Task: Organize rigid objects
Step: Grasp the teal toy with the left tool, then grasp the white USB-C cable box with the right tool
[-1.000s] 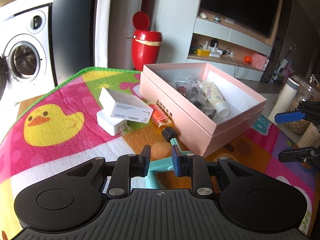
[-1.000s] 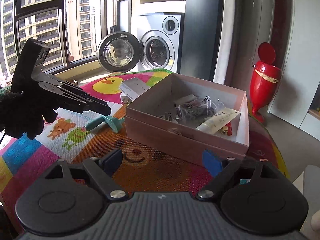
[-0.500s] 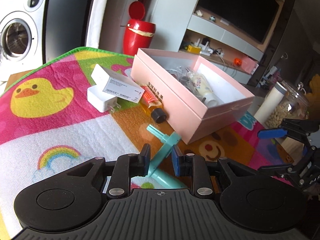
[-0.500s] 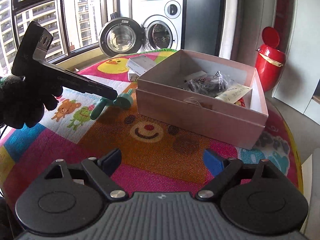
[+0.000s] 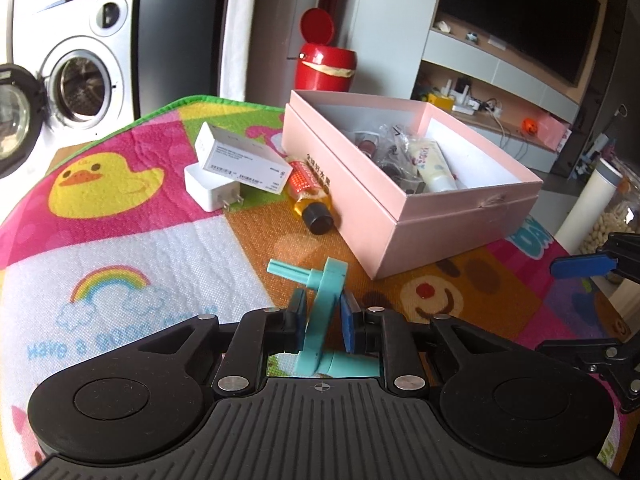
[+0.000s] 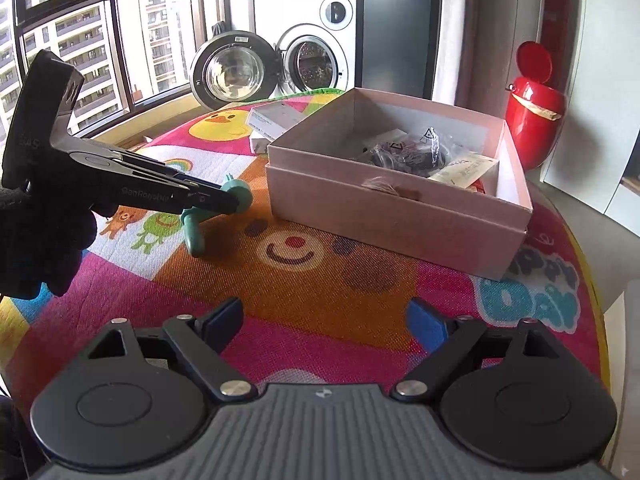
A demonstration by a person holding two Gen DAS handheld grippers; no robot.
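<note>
My left gripper [image 5: 322, 307] is closed around a teal plastic crank-shaped part [image 5: 325, 292] and holds it just above the colourful play mat [image 5: 120, 240]. In the right wrist view the left gripper [image 6: 230, 200] grips the teal part [image 6: 192, 232], which hangs down toward the mat. An open pink box [image 5: 404, 216] holds a cream tube [image 5: 434, 166] and bagged items; it also shows in the right wrist view [image 6: 392, 216]. My right gripper [image 6: 324, 320] is open and empty over the mat, short of the box.
A white carton [image 5: 244, 158] rests on a white plug adapter [image 5: 212, 192] left of the box. An orange bottle with a black cap [image 5: 310, 196] lies against the box's side. A red bin [image 5: 325, 62], a washing machine [image 6: 312, 60] and a white flask [image 5: 592, 204] stand beyond the mat.
My left gripper has lifted and turned with the teal part, which now stands more upright between the fingers. The right gripper has stayed open and drawn back slightly.
</note>
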